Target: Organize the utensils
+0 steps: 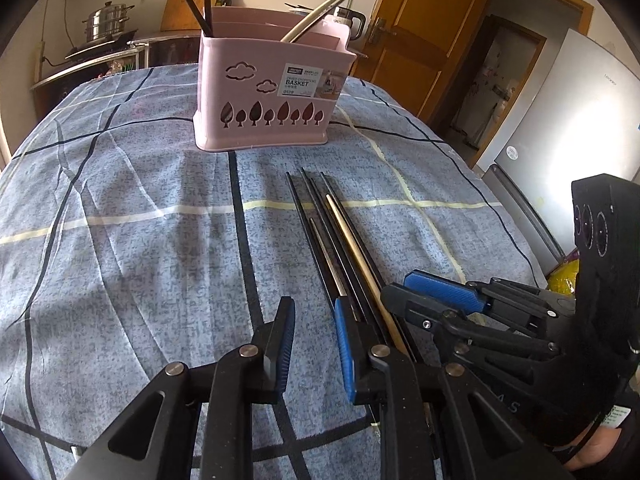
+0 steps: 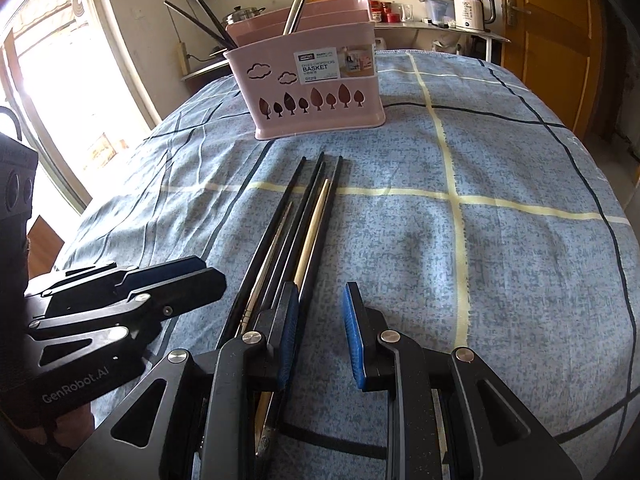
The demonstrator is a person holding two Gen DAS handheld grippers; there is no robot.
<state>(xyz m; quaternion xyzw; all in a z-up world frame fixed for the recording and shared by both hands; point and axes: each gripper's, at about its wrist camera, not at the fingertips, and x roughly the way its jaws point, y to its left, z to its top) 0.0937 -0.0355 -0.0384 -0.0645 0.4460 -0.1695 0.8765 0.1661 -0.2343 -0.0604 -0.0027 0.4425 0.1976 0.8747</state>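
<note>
The left gripper (image 1: pixel 314 344) has its jaws spread a little way apart, blue pads facing each other across a bare gap with only the checked cloth (image 1: pixel 120 240) showing between them; they pinch nothing. Its right-hand jaw sits just beside the near ends of a bundle of chopsticks (image 1: pixel 340 248), which lie in a tight row on the bench and run away from the jaws toward the far side; whether that jaw touches them cannot be told. The right gripper (image 2: pixel 322 334) also has its jaws slightly parted and empty, again with cloth visible in the gap. Its left-hand jaw hangs over the same chopsticks (image 2: pixel 308 216), whose near ends pass under it and out of sight beneath the gripper body, so contact cannot be judged. The bundle is mostly black sticks, with one pale wooden stick and one thin metallic one among them. The two grippers sit close side by side, the chopsticks lying between them, and each shows at the edge of the other's view. Straight ahead of both pairs of jaws, beyond the far tips of the chopsticks and apart from them, stands a pink basket (image 1: pixel 272 92) with tree and cloud cut-outs. It stands upright on the cloth, with black chopsticks in its left end and pale ones leaning nearer the right.
</note>
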